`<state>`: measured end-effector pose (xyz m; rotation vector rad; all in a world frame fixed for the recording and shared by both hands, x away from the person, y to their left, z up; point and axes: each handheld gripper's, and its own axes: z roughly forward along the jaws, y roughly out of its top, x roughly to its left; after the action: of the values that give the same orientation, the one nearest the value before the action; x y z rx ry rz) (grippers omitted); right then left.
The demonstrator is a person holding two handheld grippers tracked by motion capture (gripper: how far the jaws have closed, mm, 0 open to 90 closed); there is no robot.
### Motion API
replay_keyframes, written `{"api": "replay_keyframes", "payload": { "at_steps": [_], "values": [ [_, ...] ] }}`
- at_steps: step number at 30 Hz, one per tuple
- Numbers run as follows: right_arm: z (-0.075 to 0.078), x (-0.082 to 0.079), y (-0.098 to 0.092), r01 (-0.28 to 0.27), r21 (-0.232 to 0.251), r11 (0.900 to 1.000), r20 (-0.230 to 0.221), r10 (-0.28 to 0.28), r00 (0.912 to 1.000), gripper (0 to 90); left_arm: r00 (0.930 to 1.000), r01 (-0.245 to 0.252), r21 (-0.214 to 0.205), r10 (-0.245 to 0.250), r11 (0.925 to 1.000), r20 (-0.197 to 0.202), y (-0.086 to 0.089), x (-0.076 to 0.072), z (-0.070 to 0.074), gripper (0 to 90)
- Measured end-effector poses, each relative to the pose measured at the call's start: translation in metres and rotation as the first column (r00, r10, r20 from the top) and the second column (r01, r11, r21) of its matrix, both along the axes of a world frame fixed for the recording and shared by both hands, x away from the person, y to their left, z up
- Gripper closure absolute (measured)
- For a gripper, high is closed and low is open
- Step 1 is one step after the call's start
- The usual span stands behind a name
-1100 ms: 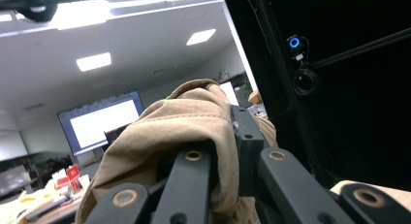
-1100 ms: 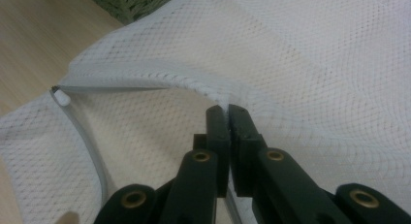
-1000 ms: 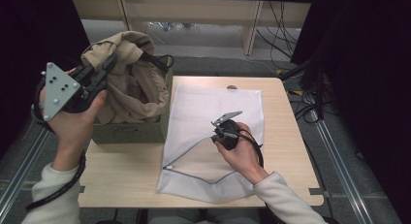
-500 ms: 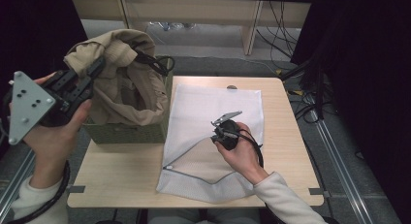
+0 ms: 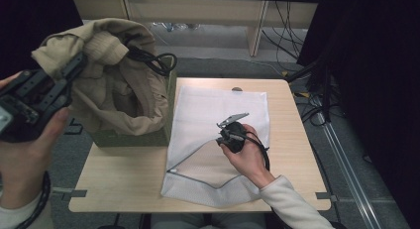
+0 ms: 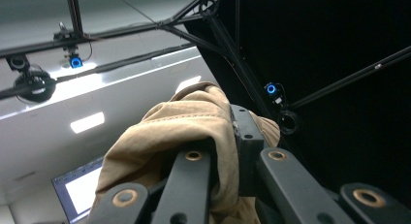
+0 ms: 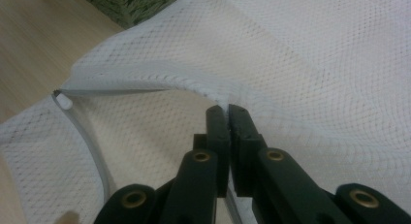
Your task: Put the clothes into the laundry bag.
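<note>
A tan garment (image 5: 119,85) bulges up out of an olive green basket (image 5: 148,137) at the table's left. My left gripper (image 5: 74,68) is shut on a fold of it near the top, held high at the far left by a hand. In the left gripper view the tan garment (image 6: 165,136) is wrapped between the jaws of the left gripper (image 6: 228,132). A white mesh bag (image 5: 218,110) lies flat on the table. My right gripper (image 5: 230,127) is shut on its lifted opening edge; up close, the right gripper (image 7: 227,112) pinches the mesh bag (image 7: 315,64) at the hem.
A black cable (image 5: 156,60) loops over the basket's back rim. The wooden table (image 5: 119,184) has bare room in front of the basket. Cables run over the floor (image 5: 317,110) to the right. The bag's zip edge (image 7: 89,141) curves off to the left.
My left gripper has moved left and upward with the tan garment, drawing it further out of the basket. The right gripper has stayed put on the bag's edge.
</note>
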<state>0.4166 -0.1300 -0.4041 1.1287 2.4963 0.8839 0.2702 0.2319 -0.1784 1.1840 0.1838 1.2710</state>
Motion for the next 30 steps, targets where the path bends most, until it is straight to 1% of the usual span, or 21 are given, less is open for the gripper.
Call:
{"api": "replay_keyframes", "payload": {
  "at_steps": [1,4,5,6,7,8,9,10,12,13,14,17,18,21,23,24,26,29,30],
  "values": [
    [0.001,0.000,0.000,0.007,0.006,1.0000,-0.008,-0.007,0.9999,89.5,1.0000,0.005,-0.002,-0.005,1.0000,0.005,0.000,-0.003,0.002,85.8],
    [0.001,-0.001,0.000,0.001,0.002,1.0000,-0.003,-0.001,1.0000,89.5,0.9997,0.017,-0.003,-0.017,0.9999,0.019,0.001,-0.010,0.008,85.8],
    [0.001,-0.001,0.001,0.007,0.010,0.9999,0.008,-0.007,0.9999,89.5,0.9995,0.018,-0.001,-0.018,0.9998,0.025,0.000,-0.013,0.009,85.7],
    [0.001,-0.001,0.000,0.004,0.013,0.9999,0.001,-0.004,1.0000,89.5,0.9993,0.023,0.004,-0.023,0.9997,0.029,0.000,-0.015,0.011,85.7],
    [0.003,-0.001,0.000,0.006,0.008,1.0000,-0.009,-0.005,0.9999,89.5,0.9989,0.032,0.009,-0.033,0.9994,0.032,-0.001,-0.018,0.012,85.8],
    [0.003,-0.001,0.000,0.006,0.007,1.0000,-0.006,-0.005,1.0000,89.5,0.9984,0.042,0.012,-0.043,0.9990,0.037,-0.001,-0.021,0.013,85.8],
    [0.001,-0.001,0.001,0.007,0.012,0.9999,0.008,-0.007,0.9999,89.5,0.9978,0.055,0.013,-0.055,0.9984,0.036,-0.002,-0.023,0.014,85.8],
    [0.002,-0.001,0.000,0.003,0.004,1.0000,0.000,-0.003,1.0000,89.5,0.9971,0.067,0.016,-0.067,0.9977,0.037,-0.002,-0.026,0.015,85.7],
    [0.002,-0.001,0.000,0.002,0.004,1.0000,-0.001,-0.002,1.0000,89.5,0.9943,0.097,0.025,-0.098,0.9950,0.043,-0.004,-0.033,0.017,85.8],
    [0.000,-0.001,0.000,0.006,0.011,0.9999,0.010,-0.006,0.9999,89.5,0.9928,0.108,0.030,-0.110,0.9937,0.048,-0.005,-0.036,0.018,85.8],
    [0.002,-0.001,0.000,0.004,0.006,1.0000,-0.010,-0.004,0.9999,89.5,0.9915,0.116,0.037,-0.118,0.9925,0.054,-0.006,-0.040,0.020,85.7],
    [0.002,-0.001,-0.001,0.000,0.003,1.0000,-0.004,0.000,1.0000,89.5,0.9863,0.150,0.045,-0.153,0.9876,0.061,-0.008,-0.049,0.024,85.7],
    [0.003,-0.001,-0.001,-0.003,0.002,1.0000,-0.013,0.003,0.9999,89.5,0.9837,0.166,0.042,-0.169,0.9851,0.062,-0.009,-0.051,0.025,85.7],
    [0.003,-0.001,-0.002,-0.008,0.000,1.0000,-0.010,0.008,0.9999,89.5,0.9751,0.211,0.048,-0.214,0.9763,0.060,-0.011,-0.057,0.028,85.7],
    [0.002,-0.001,-0.002,-0.004,0.004,1.0000,-0.004,0.004,1.0000,89.5,0.9691,0.240,0.054,-0.242,0.9693,0.046,-0.012,-0.061,0.030,85.6],
    [0.002,-0.001,-0.001,0.001,0.007,1.0000,0.006,-0.001,1.0000,89.5,0.9650,0.255,0.054,-0.258,0.9654,0.049,-0.013,-0.062,0.031,85.6],
    [0.003,-0.001,-0.002,-0.004,0.005,1.0000,0.000,0.004,1.0000,89.5,0.9597,0.276,0.065,-0.279,0.9590,0.038,-0.014,-0.064,0.033,85.5],
    [0.002,-0.001,-0.001,0.005,0.011,0.9999,0.005,-0.005,1.0000,89.5,0.9499,0.310,0.064,-0.312,0.9485,0.017,-0.016,-0.064,0.033,85.3],
    [0.002,-0.001,-0.001,0.004,0.010,0.9999,0.004,-0.005,1.0000,89.5,0.9426,0.333,0.057,-0.334,0.9411,0.000,-0.017,-0.063,0.032,85.3]
  ]
}}
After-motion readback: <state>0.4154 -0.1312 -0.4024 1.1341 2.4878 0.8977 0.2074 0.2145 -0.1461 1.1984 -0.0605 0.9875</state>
